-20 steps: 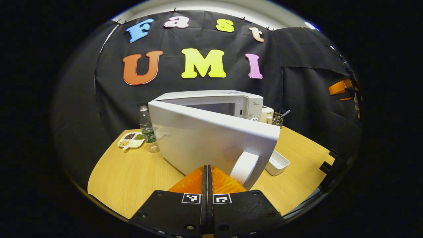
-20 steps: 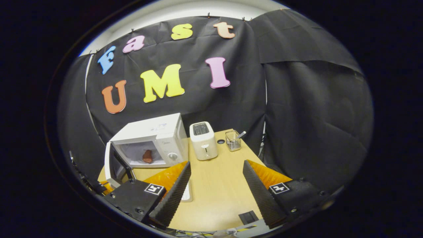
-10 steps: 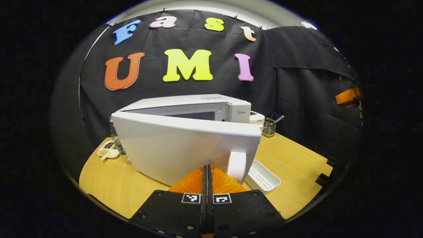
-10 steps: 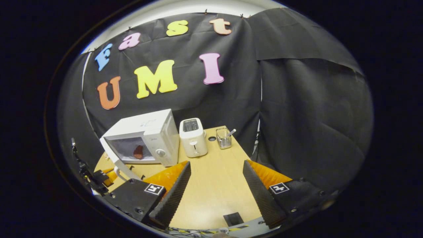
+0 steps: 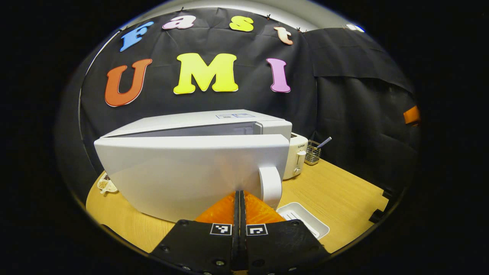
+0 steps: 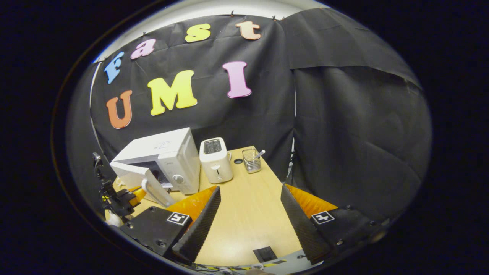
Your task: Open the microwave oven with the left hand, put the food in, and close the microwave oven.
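White microwave oven (image 5: pixel 214 126) toward the far left of the wooden surface (image 5: pixel 336 194), door (image 5: pixel 191 172) hinged at its left edge and ajar by a narrow wedge. Handle (image 5: pixel 270 186) upright at the door's right end. Left gripper (image 5: pixel 239 198) directly in front of the door face, fingers pressed together, tips apparently against the panel just left of the handle. Right gripper (image 6: pixel 248 206) well apart to the right, fingers spread, empty. Closing likely needs a straight push away, toward the oven body.
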